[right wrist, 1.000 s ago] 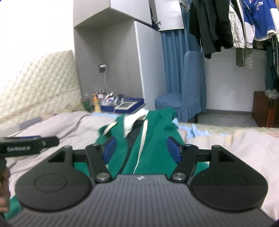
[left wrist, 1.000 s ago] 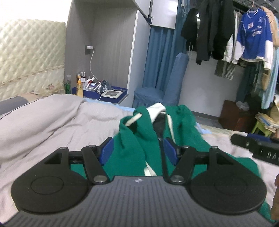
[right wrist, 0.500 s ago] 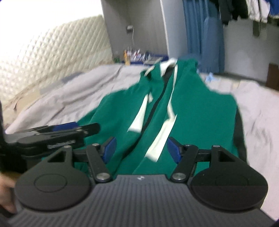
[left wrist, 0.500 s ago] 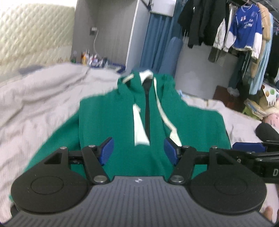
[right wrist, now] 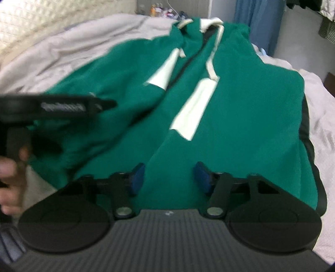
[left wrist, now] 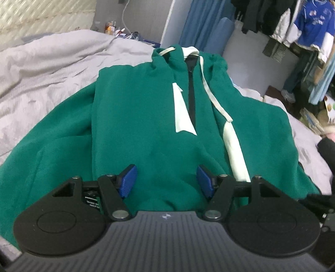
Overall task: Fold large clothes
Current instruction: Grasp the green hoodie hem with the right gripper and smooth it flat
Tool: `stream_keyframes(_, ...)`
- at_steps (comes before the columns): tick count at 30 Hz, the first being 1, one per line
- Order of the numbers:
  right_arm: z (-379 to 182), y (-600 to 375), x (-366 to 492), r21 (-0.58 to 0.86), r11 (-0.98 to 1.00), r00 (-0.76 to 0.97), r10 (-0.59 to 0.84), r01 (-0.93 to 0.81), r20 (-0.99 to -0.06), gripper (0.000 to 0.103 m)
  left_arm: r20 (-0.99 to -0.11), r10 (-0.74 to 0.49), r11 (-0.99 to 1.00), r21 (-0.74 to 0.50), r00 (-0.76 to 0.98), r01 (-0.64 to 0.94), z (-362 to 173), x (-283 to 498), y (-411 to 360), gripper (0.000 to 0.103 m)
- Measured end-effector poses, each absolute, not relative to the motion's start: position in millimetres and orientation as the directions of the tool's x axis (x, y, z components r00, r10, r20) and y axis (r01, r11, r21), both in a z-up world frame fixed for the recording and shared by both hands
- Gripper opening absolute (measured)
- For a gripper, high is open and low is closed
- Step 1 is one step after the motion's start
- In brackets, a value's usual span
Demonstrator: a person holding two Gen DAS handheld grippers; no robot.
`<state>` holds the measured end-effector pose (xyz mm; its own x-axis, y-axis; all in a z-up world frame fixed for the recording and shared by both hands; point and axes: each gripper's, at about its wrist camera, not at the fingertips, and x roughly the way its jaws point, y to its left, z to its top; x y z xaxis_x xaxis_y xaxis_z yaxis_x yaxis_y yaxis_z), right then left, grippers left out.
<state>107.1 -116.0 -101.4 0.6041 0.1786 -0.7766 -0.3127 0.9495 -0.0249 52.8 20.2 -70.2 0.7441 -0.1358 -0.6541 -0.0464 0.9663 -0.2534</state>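
The left gripper (left wrist: pixel 166 177) hangs over the near hem of the hoodie (left wrist: pixel 146 129), its blue pads (left wrist: pixel 127 181) apart and clear of the cloth, so it is released; green fleece shows in the gap between them. The right gripper (right wrist: pixel 169 177) sits over the same hem further to the right; its jaws have just been closing, yet the pads (right wrist: pixel 202 174) are not pressed together and seem to pinch nothing, fabric lying under and between them; the view is blurred, so contact cannot be told. In that view the left gripper (right wrist: pixel 62 106) shows from the side as a dark bar, with a hand (right wrist: pixel 10 177) on its grip at the left edge.

The hoodie (right wrist: pixel 240 117) lies face up and spread on the bed (left wrist: pixel 48 69), hem toward the cameras, hood away; a dark zip (left wrist: pixel 191 96) runs down its chest, white panels (left wrist: pixel 181 113) and a white drawstring (left wrist: pixel 211 92) beside it; the sleeve (left wrist: pixel 41 146) on the left of the left view fans out over the grey cover. Beyond the hood stand a blue chair (left wrist: pixel 222 35) and hanging clothes (left wrist: pixel 293 25); small bottles (left wrist: pixel 111 26) crowd a shelf beside the padded headboard (left wrist: pixel 41 16).
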Motion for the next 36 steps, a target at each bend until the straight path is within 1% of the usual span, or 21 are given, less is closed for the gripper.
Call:
stream_keyframes(1,-101,-122,110,-0.004,0.957,0.603,0.179,-0.29,-0.778,0.023,-0.654,-0.139,0.965,-0.258,0.744,-0.046,-72,55,22,0.069)
stream_keyframes(3,-96,-134,116,0.077,0.967,0.592,0.211,-0.243,-0.778,0.009,-0.653,-0.137,0.967,-0.251,0.745,-0.042,-73,56,22,0.069)
stream_keyframes(4,-93,-139,117,0.106,0.969,0.592,0.221,-0.222,-0.775,0.005,-0.652,-0.134,0.969,-0.244,0.747,-0.039,-73,57,20,0.069)
stream_keyframes(7,-73,-153,118,0.153,0.971,0.647,0.238,-0.186,-0.725,0.004,-0.644,-0.131,0.969,-0.244,0.754,-0.04,-72,57,20,0.069)
stream_keyframes(10,-50,-175,120,0.212,0.967,0.714,0.249,-0.143,-0.654,0.004,-0.631,-0.143,0.959,-0.28,0.763,-0.052,-70,57,24,0.069)
stream_keyframes(13,-32,-202,128,0.234,0.969,0.781,0.202,-0.074,-0.591,0.004,-0.621,-0.145,0.948,-0.309,0.77,-0.071,-69,58,30,0.068)
stream_keyframes(16,-26,-234,144,0.251,0.968,0.812,0.138,0.011,-0.567,0.004,-0.621,-0.138,0.945,-0.315,0.771,-0.085,-71,59,32,0.068)
stream_keyframes(18,-27,-258,160,0.251,0.964,0.819,0.074,0.087,-0.569,0.004,-0.625,-0.131,0.944,-0.316,0.77,-0.096,-73,61,33,0.068)
stream_keyframes(20,-36,-284,188,0.245,0.955,0.797,0.012,0.17,-0.603,0.004,-0.627,-0.128,0.943,-0.316,0.769,-0.1,-74,64,33,0.068)
stream_keyframes(24,-80,-331,226,0.358,0.879,0.685,0.051,0.315,-0.727,0.004,-0.626,-0.123,0.946,-0.309,0.77,-0.1,-75,68,31,0.068)
stream_keyframes(26,-101,-343,235,0.38,0.863,0.637,0.092,0.332,-0.765,0.005,-0.625,-0.122,0.947,-0.307,0.771,-0.098,-76,70,31,0.068)
stream_keyframes(28,-109,-350,240,0.374,0.862,0.622,0.092,0.341,-0.778,0.011,-0.626,-0.123,0.947,-0.307,0.77,-0.098,-77,71,31,0.068)
stream_keyframes(32,-103,-337,234,0.319,0.909,0.624,0.088,0.268,-0.777,0.012,-0.62,-0.127,0.944,-0.314,0.774,-0.097,-78,70,32,0.068)
stream_keyframes(33,-97,-334,231,0.29,0.926,0.634,0.076,0.24,-0.769,0.014,-0.619,-0.128,0.944,-0.317,0.775,-0.098,-78,70,32,0.068)
stream_keyframes(34,-90,-329,226,0.239,0.948,0.654,0.045,0.212,-0.755,0.026,-0.619,-0.127,0.943,-0.317,0.775,-0.098,-78,71,32,0.068)
stream_keyframes(35,-86,-328,225,0.198,0.96,0.669,0.016,0.197,-0.743,0.033,-0.619,-0.127,0.944,-0.316,0.775,-0.098,-78,71,32,0.068)
stream_keyframes(36,-80,-325,220,0.164,0.968,0.683,-0.008,0.187,-0.73,0.048,-0.618,-0.126,0.944,-0.316,0.776,-0.098,-78,71,32,0.068)
